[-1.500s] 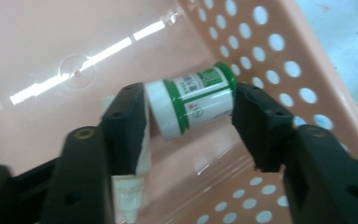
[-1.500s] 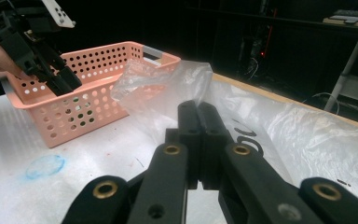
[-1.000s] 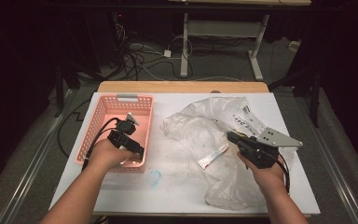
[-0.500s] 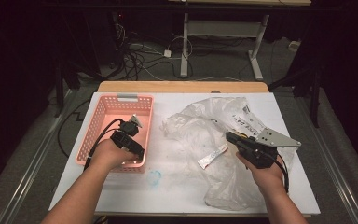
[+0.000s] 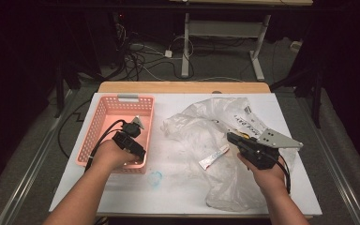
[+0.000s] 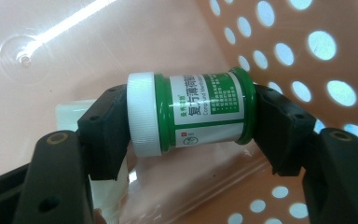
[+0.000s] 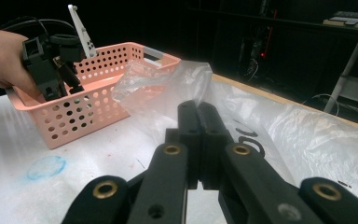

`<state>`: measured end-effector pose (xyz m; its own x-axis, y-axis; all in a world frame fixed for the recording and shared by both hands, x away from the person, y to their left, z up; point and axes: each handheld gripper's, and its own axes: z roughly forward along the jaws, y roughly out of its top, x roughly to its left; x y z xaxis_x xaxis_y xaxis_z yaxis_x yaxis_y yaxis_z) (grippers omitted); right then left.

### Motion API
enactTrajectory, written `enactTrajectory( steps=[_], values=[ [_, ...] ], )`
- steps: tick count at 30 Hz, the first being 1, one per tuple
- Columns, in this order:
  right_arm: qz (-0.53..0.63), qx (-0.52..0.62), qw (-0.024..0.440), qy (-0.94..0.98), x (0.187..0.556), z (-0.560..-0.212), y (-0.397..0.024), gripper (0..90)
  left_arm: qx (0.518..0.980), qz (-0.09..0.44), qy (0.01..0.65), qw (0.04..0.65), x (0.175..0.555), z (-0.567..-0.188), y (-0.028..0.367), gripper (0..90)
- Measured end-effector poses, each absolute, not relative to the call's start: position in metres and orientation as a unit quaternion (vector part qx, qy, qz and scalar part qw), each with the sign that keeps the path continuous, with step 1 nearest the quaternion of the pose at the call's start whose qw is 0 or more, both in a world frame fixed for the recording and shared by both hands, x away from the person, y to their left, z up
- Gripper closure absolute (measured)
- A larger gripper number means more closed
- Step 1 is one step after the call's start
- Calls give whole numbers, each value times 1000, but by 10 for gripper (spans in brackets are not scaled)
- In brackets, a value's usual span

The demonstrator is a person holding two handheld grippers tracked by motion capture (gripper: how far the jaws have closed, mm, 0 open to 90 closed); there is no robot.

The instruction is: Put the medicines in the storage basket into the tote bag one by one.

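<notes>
while the left gripper (image 6: 191,140) clamps a green jar (image 6: 189,111) inside the pink basket (image 5: 104,123) at frame left, the right gripper (image 7: 199,122) rests with jaws together.

Basket (image 5: 104,123) at nine o'clock on the table (image 5: 178,197), jar (image 6: 189,111) lying on its side inside it, cap toward the left of the left gripper view, clamped end to end by the left gripper (image 5: 138,123), near the basket's three o'clock wall. Plastic bag (image 5: 201,124) spread from centre to four o'clock. Sachet (image 5: 213,157) on the bag near centre, just at nine o'clock of the right gripper (image 5: 229,136). Right gripper over the bag at three o'clock, well apart from the basket.
</notes>
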<state>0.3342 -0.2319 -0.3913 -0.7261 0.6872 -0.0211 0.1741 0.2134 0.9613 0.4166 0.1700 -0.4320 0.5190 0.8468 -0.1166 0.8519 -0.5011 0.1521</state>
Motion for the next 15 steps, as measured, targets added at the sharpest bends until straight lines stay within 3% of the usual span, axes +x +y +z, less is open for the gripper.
enactTrajectory(
  steps=[15],
  values=[
    [559, 291, 230, 742, 335, -391, -234, 900, 871, 23, 476, 121, 406, -424, 171, 348]
  ],
)
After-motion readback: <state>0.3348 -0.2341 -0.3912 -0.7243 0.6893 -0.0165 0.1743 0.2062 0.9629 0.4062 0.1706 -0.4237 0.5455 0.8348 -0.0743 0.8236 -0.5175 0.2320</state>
